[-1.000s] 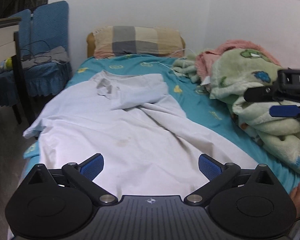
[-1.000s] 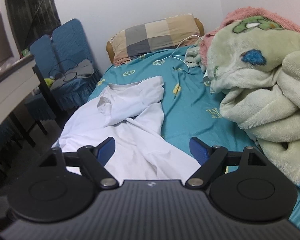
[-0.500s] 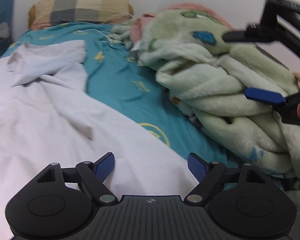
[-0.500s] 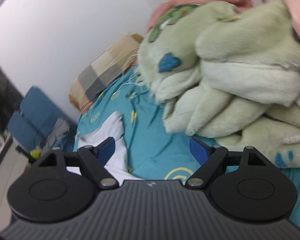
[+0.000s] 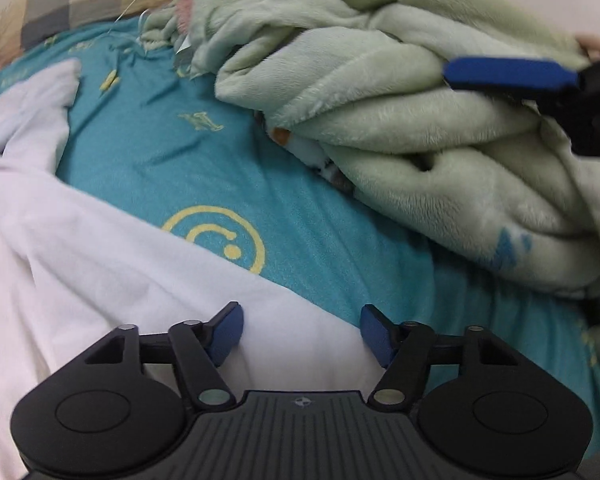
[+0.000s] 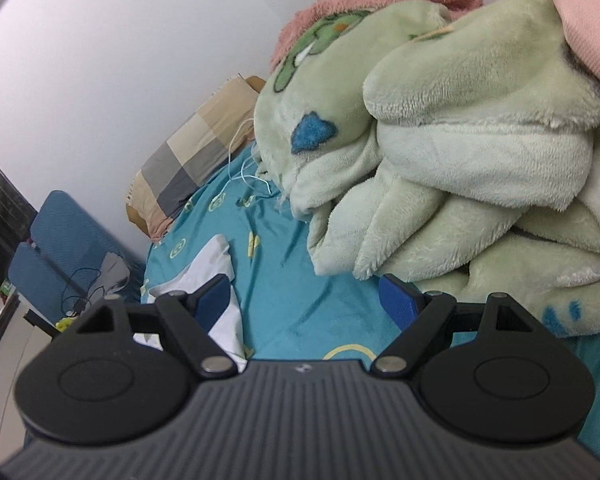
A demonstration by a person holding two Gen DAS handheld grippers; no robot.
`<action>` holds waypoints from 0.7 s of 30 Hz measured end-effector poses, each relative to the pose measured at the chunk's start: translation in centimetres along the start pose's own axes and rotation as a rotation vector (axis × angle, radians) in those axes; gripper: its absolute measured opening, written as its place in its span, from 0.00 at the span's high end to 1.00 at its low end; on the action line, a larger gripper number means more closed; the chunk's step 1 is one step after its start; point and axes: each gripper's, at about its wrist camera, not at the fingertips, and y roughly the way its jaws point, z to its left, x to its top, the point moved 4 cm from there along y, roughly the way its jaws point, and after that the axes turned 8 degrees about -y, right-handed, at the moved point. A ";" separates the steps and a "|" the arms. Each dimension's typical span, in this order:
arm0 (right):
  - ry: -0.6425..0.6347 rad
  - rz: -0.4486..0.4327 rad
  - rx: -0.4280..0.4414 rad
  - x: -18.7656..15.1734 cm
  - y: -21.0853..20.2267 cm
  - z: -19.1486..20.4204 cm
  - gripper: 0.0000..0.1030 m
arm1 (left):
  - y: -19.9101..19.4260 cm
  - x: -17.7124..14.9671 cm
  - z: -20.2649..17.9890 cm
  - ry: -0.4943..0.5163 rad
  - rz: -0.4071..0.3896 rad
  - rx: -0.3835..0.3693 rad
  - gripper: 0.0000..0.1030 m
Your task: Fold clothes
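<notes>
White cotton shirt (image 5: 100,272) lies spread on the teal bed sheet (image 5: 292,200), hem right under the left tongs (image 5: 302,334), which gape wide. Right tongs (image 6: 306,304), wide too, face the fluffy green blanket (image 6: 460,160). I'd pinch the hem edge squarely, both layers.

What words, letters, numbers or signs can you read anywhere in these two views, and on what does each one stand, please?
"H": a yellow letter printed on the teal bedsheet, at; slightly blurred.
No words: a yellow ring sign with a dot, also on the sheet.
No text: a small round crosshair mark on the left gripper body and the right gripper body.
Other yellow prints near the checked pillow are too small to read.
</notes>
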 end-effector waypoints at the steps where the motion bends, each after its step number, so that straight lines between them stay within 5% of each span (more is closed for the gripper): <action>1: -0.001 0.000 -0.003 0.0 0.1 0.0 0.19 | 0.1 0.0 -0.1 0.014 -0.003 0.022 0.61; 2: -0.002 -0.003 -0.008 0.0 0.1 -0.1 0.19 | 0.2 0.0 -0.1 0.022 -0.006 0.040 0.81; 4: 0.002 -0.013 -0.019 0.0 0.1 -0.3 0.19 | 0.0 0.2 0.2 0.012 -0.006 0.040 0.97; 9: 0.018 -0.075 -0.037 0.5 -0.8 -0.9 0.19 | -3.7 0.9 1.9 -0.058 -0.066 0.004 1.00; 17: -0.003 -0.122 -0.015 1.0 -1.8 0.0 0.19 | -18.4 -0.1 9.5 -0.415 -0.189 -0.171 1.00; 21: -0.062 -0.092 0.011 0.6 -1.6 1.6 0.19 | -22.5 -3.3 14.6 -0.556 -0.142 -0.118 1.00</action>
